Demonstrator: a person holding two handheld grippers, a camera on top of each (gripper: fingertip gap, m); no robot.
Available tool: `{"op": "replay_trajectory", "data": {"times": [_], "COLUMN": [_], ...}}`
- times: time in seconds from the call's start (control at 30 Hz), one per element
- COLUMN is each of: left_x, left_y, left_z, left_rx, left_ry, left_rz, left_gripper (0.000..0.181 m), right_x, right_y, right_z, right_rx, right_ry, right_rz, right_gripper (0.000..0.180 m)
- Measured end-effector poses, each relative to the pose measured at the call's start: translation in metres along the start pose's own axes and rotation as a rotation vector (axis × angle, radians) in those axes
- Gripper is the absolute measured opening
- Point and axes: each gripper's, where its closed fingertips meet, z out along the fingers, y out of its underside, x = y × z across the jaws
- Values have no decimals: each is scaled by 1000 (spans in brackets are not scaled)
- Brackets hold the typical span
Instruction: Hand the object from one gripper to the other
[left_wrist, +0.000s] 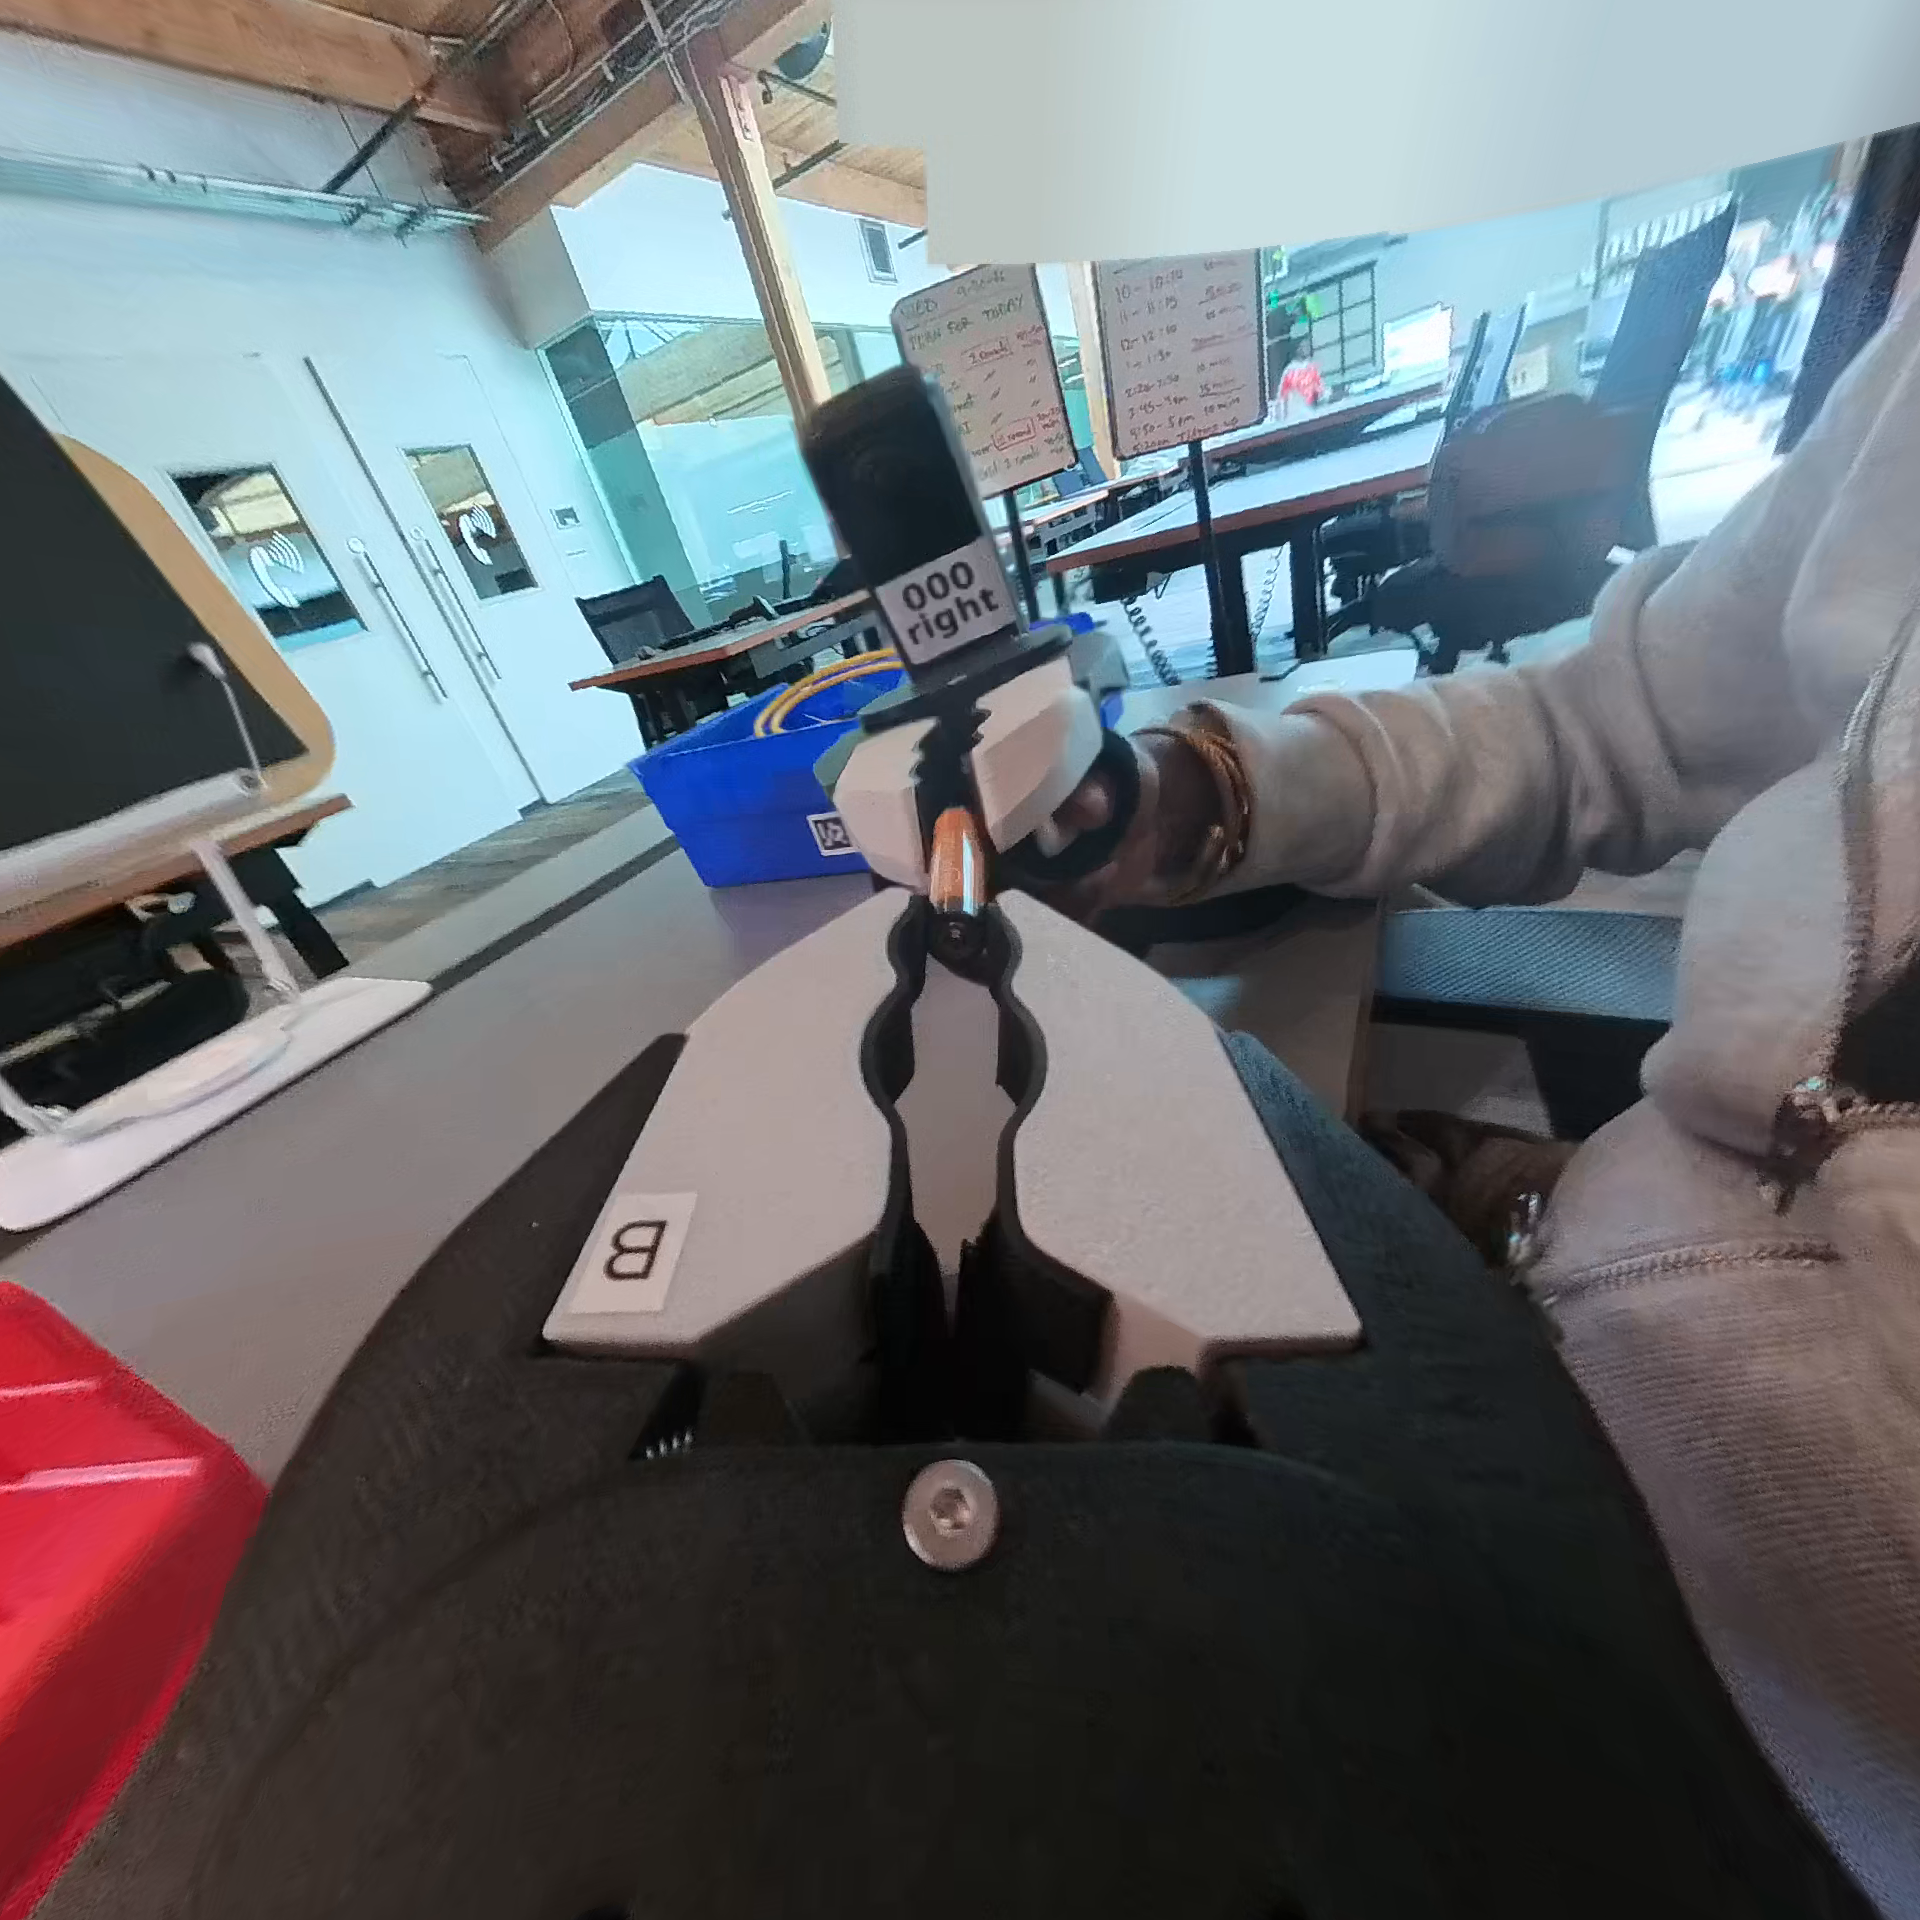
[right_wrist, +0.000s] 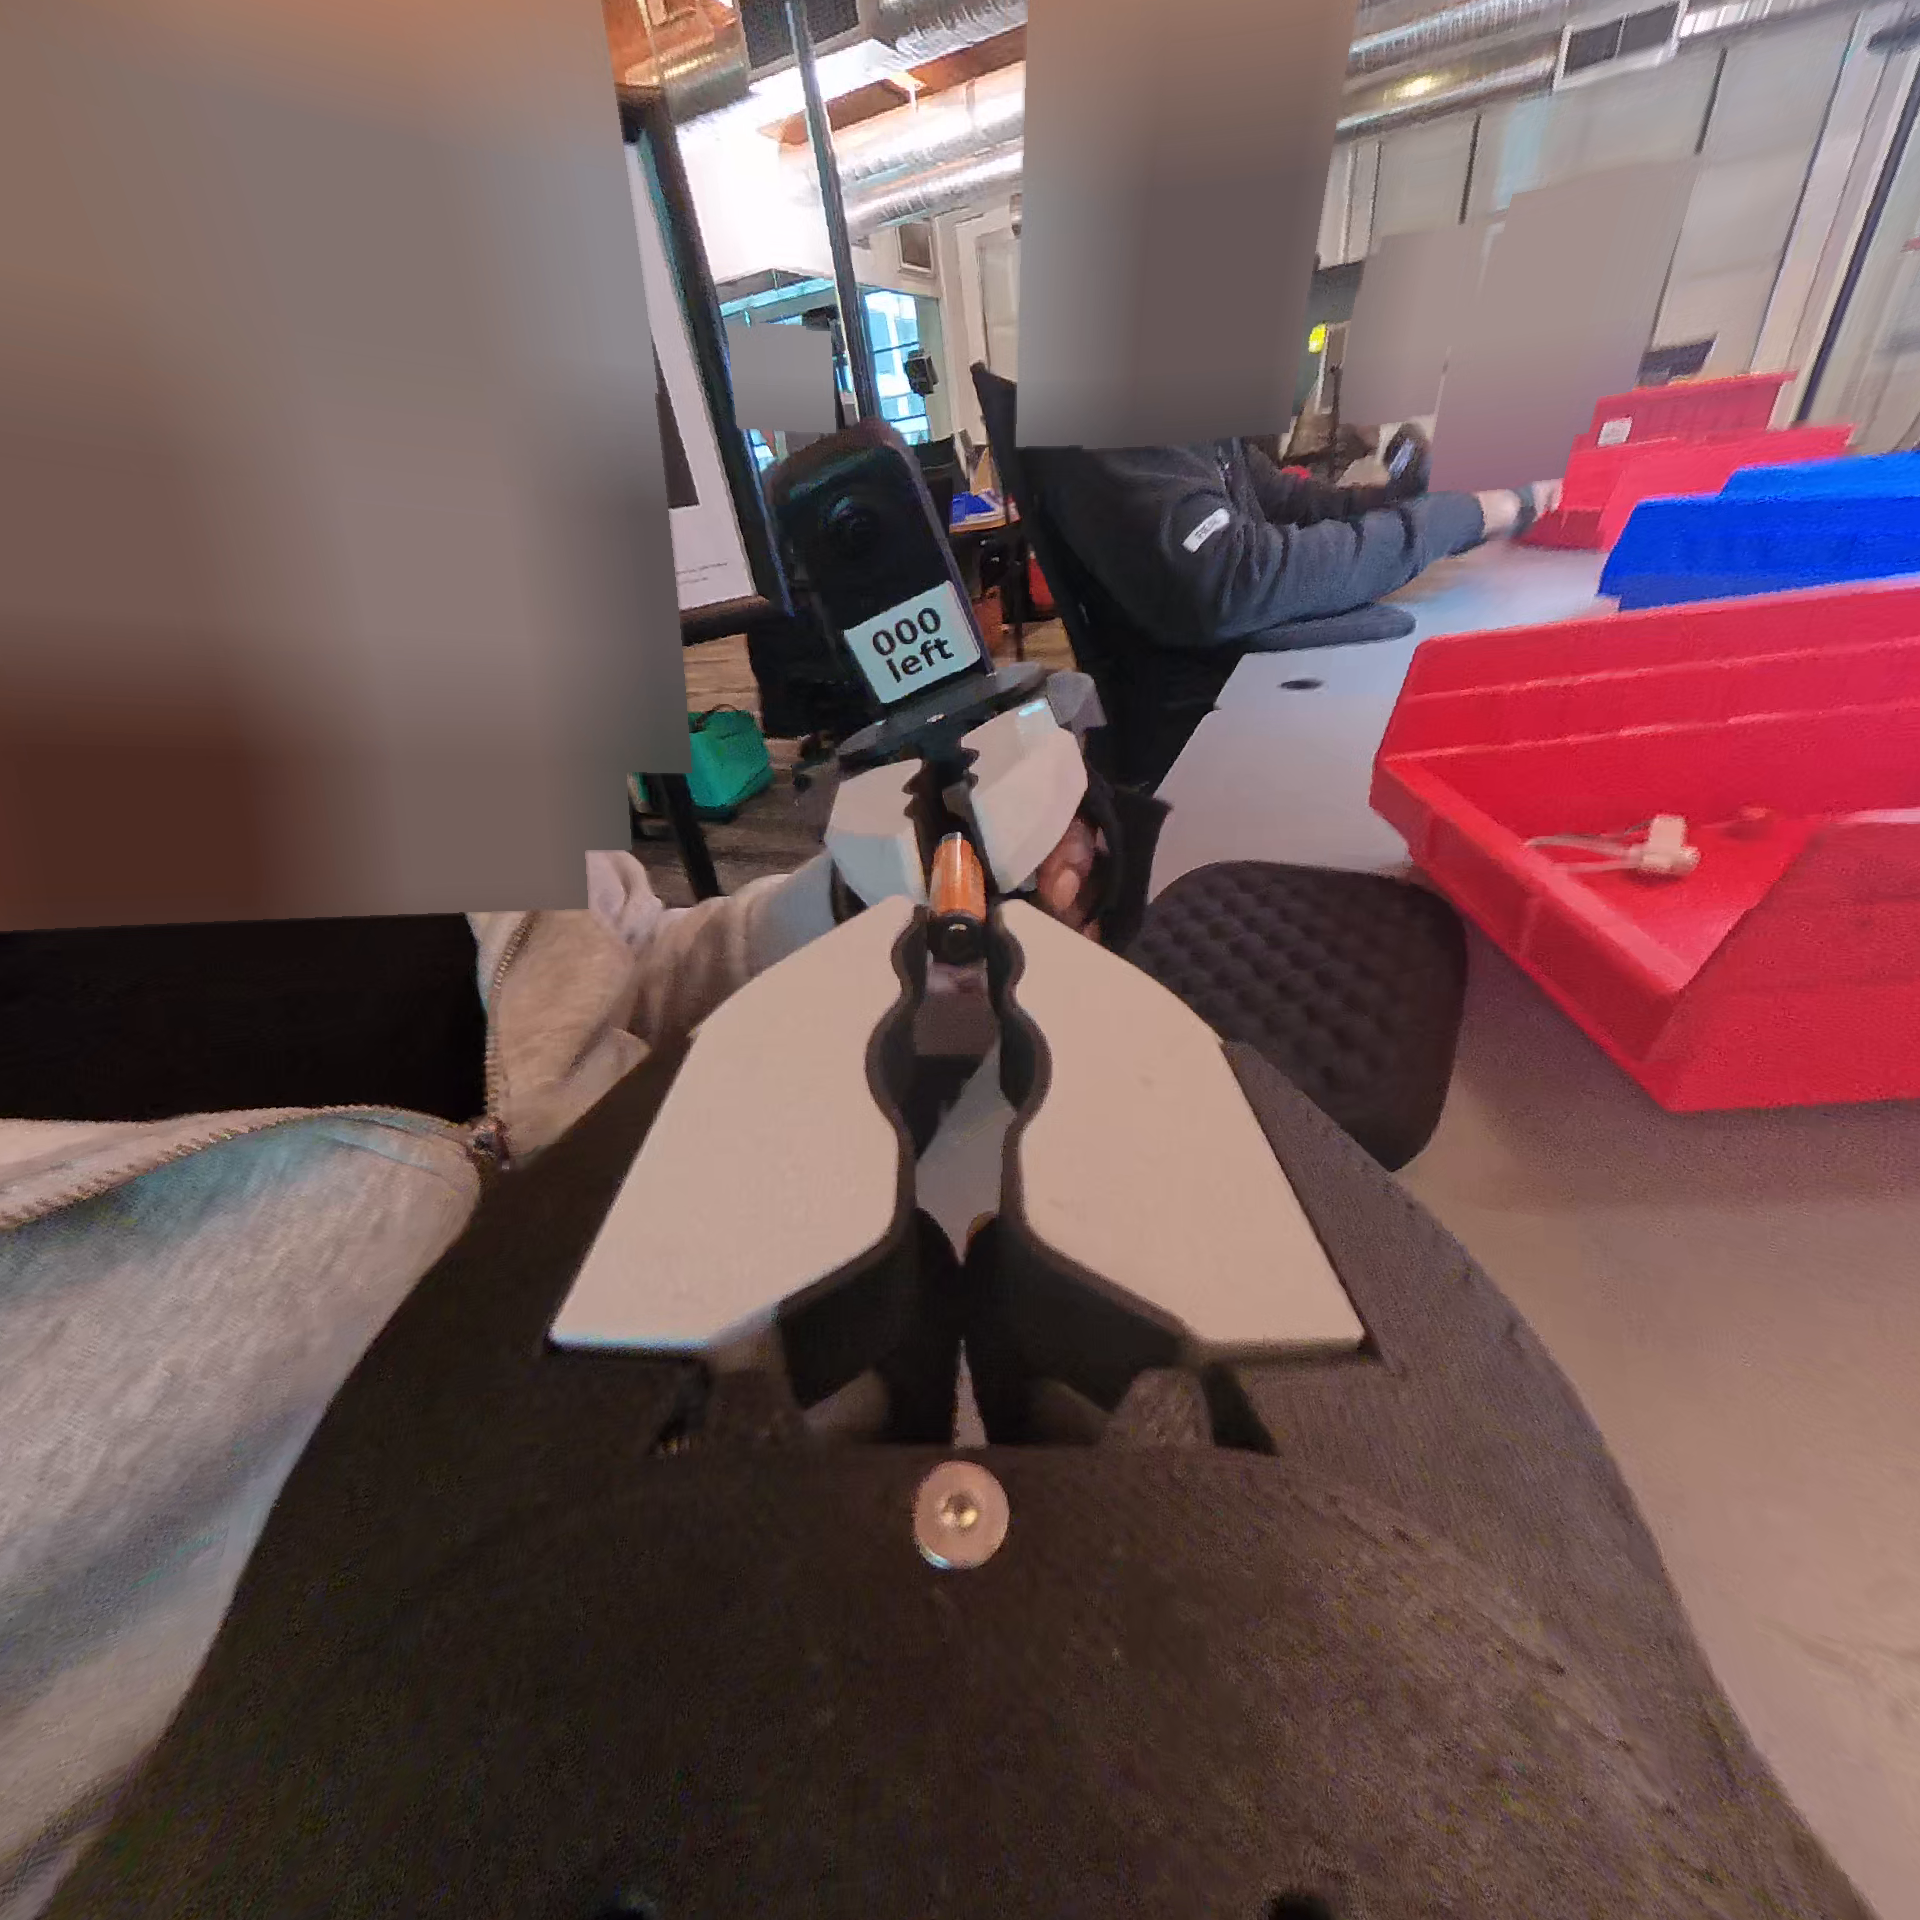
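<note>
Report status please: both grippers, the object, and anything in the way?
Left gripper shut on battery. Right gripper shut on its other end. Battery bridges both, mid-air. Nothing between them.

- bright, even daylight fills the office, coming from the glass walls (left_wrist: 665, 447) at the back.
- shadows are soft and faint.
- wide-angle bending curves the edges.
- the red bin (left_wrist: 94, 1538) in the corner is smeared; the far background is soft.
</note>
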Motion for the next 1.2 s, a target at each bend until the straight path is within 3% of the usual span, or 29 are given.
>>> {"op": "replay_trajectory", "data": {"times": [0.1,0.17,0.3,0.5,0.6,0.73,0.83,0.97,1.2], "left_x": [-1,-1,-1,4,6,7,5,4,8], "left_y": [-6,-10,-10,-7,-6,-8,-7,-2,-5], "left_z": [-1,-3,-5,-2,-2,-2,-4,-5,-7], "left_rx": [33,65,90,63,62,79,55,-19,-19], "left_ry": [31,64,104,137,149,120,31,-40,-24], "left_rz": [-171,-267,-364,-374,-370,-244,12,299,328], "left_gripper": [10,10,10,10,10,11,30,32,10], "right_x": [-2,-3,-7,-8,-6,-8,-3,-1,-6], "right_y": [-4,-3,-4,-6,-2,-1,2,6,7], "right_z": [1,2,4,3,4,5,5,5,6], "right_rx": [0,-36,-49,-40,-66,-71,-73,-61,-52], "right_ry": [64,127,186,193,204,161,138,70,5], "right_rz": [-199,-373,-574,-597,-619,-547,-401,-183,-90], "right_gripper": [33,37,30,24,11,11,11,10,10]}}
